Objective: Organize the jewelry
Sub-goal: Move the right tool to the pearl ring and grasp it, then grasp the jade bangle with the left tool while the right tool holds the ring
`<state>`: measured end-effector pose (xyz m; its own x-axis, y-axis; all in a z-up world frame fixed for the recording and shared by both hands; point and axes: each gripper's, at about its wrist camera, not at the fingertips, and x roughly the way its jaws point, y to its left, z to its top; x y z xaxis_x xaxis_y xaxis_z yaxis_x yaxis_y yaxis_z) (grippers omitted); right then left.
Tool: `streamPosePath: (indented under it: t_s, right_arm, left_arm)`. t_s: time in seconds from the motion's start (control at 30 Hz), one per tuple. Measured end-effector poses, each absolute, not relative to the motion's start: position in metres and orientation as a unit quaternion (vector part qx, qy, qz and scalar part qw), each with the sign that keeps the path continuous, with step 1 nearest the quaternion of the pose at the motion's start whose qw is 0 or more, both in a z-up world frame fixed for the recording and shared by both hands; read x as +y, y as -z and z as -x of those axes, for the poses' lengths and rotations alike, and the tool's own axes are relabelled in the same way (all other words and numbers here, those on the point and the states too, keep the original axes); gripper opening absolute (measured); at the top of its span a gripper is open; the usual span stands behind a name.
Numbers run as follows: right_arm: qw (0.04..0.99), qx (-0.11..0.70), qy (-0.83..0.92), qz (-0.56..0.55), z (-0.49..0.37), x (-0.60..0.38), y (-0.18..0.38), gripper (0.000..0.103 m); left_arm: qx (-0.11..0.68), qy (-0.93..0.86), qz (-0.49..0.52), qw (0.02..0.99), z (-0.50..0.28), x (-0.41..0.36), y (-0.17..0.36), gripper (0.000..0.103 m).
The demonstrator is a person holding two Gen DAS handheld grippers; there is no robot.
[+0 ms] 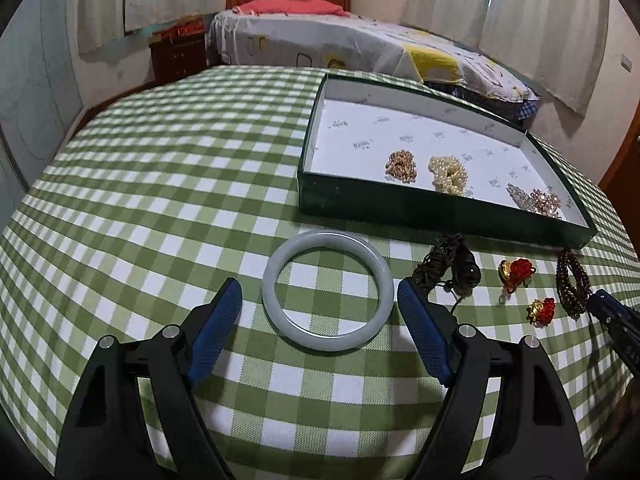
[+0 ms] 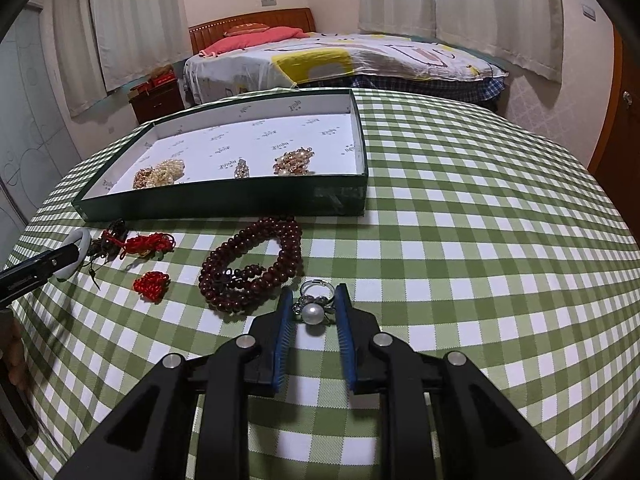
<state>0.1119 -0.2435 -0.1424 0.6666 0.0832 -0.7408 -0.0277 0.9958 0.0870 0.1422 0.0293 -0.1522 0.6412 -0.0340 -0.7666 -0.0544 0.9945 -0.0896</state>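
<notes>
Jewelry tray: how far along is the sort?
Done: four bead and pearl clusters lie in the tray. In hand: the right gripper has closed on the pearl ring, still on the checked cloth; the left gripper is open around the pale bangle, not gripping. Left: dark bead bracelet, red knots, dark cord piece.

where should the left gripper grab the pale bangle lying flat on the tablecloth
Take the bangle by one side of its band, one finger inside the hoop and one outside, coming down from above. It lies flat, so its thin rounded edge gives little to pinch. The left gripper straddles it, jaws open wider than the ring.
</notes>
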Motion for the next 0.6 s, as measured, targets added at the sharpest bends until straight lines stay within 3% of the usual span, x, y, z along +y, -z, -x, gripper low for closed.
streamPosePath:
  t_s: [0.07, 0.23, 0.27, 0.37, 0.6]
  right_arm:
    - [0.912, 0.407, -0.031, -0.034, -0.1116, -0.2435, 0.1424, 0.022]
    - [0.912, 0.407, -0.031, -0.035, -0.1115, -0.2441, 0.1426, 0.022]
    - [0.912, 0.407, -0.031, -0.035, -0.1113, -0.2441, 0.1426, 0.022]
    - [0.912, 0.407, -0.031, -0.035, -0.1111, -0.2443, 0.1427, 0.022]
    - [0.913, 0.405, -0.034, -0.038, -0.1114, -0.2389, 0.1405, 0.022]
  left_arm:
    - [0.426, -0.004, 0.051, 0.903, -0.1447, 0.0291, 0.1530, 0.085]
    - [0.429, 0.000, 0.046, 0.902, -0.1486, 0.0272, 0.1539, 0.086]
    - [0.428, 0.001, 0.049, 0.903, -0.1483, 0.0283, 0.1538, 0.085]
    - [0.423, 0.000, 0.048, 0.905, -0.1467, 0.0295, 0.1530, 0.069]
    - [0.417, 0.012, 0.051, 0.907, -0.1426, 0.0296, 0.1519, 0.068]
